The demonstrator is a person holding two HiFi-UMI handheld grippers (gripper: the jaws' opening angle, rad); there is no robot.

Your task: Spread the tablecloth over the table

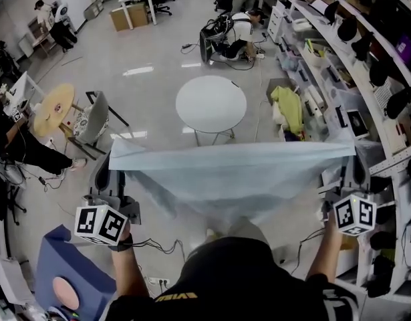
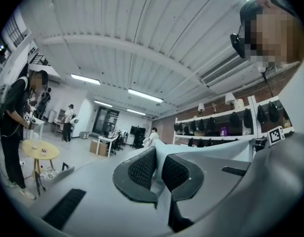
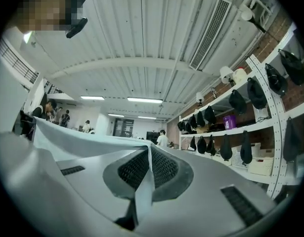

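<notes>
"two corners, both pinched?"
"yes — the left hand-held gripper point(image 2: 158, 168) and the right hand-held gripper point(image 3: 148, 168) are each pressed tight on a top corner of the pale blue fabric tablecloth point(image 1: 225, 176), held well apart so it hangs flat between them."
"and the round white worktop point(image 1: 210, 103)?"
"bare, ahead beyond the cloth — i'd guess it's carried high to clear the near rim."
</notes>
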